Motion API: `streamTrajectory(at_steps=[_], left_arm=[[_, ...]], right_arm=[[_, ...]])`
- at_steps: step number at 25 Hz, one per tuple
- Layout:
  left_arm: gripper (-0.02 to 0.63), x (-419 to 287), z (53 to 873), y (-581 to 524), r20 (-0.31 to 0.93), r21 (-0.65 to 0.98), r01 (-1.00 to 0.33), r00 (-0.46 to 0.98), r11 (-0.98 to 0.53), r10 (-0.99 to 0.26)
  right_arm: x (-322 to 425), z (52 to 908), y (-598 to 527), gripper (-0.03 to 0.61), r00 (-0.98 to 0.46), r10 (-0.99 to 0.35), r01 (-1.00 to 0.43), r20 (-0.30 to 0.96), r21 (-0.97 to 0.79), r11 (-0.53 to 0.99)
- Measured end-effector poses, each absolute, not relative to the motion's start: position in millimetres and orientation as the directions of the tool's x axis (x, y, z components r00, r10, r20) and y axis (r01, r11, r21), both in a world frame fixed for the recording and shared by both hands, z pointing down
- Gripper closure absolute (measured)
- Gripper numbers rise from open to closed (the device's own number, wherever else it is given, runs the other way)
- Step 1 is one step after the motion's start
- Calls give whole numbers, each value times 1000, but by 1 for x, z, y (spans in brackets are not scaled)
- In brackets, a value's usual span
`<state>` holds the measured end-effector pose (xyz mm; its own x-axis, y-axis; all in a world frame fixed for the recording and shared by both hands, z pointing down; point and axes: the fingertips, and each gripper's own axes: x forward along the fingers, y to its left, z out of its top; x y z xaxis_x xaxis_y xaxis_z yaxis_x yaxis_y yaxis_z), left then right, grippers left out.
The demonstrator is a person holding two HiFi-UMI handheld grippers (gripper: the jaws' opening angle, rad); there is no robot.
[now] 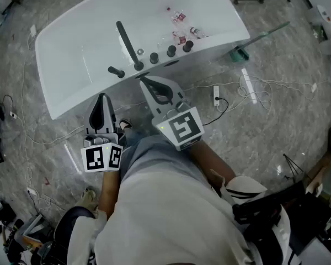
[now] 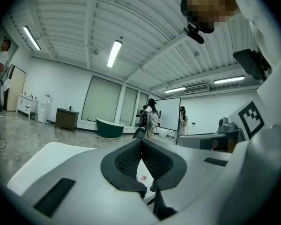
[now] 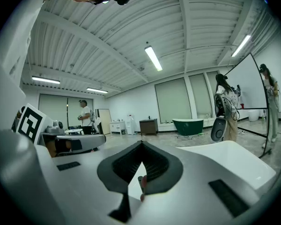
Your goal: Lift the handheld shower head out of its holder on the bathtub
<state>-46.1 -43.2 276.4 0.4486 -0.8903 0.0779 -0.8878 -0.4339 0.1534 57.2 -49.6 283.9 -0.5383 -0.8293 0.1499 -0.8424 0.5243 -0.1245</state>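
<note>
Left gripper and right gripper: fingers closed, holding nothing. Right should open wide before straddling the shower head.

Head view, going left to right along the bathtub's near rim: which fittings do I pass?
Short black lever → handheld shower head → first black knob → second black knob → third black knob.

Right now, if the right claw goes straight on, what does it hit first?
Probably the handheld shower head, low down at its holder on the bathtub rim, just ahead of the right claw; height is hard to judge.
</note>
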Motion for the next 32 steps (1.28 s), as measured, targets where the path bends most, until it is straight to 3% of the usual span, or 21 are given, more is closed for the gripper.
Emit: streamTrajectory(at_steps=[13,18,21,22,23,32], left_arm=[[595,-68,287,-30,92,160,-907,406,-389,-909],[594,-80,305,-28,80,92,-918,392,-385,-916],[594,-91,338,-31,89,47,-925,380,-377,-921],[594,-96,352,-31,94,44,-925,380,-377,-920],[594,-102,368,-31,97,47,-925,381,-378,-920],[594,-145,523,-48,38,78,-906,420,-417,-907]], right_arm=[[36,290,-42,561,-586,-797,-810,146,-142,569],[16,322,-53,560,-605,-783,-796,147,-114,594],[4,378,-65,543,-589,-791,-808,163,-98,582],[-4,402,-70,448,-590,-788,-807,173,-107,581],[-13,428,-74,396,-590,-786,-807,184,-112,579],[-92,678,-133,365,-486,-838,-860,249,38,509]])
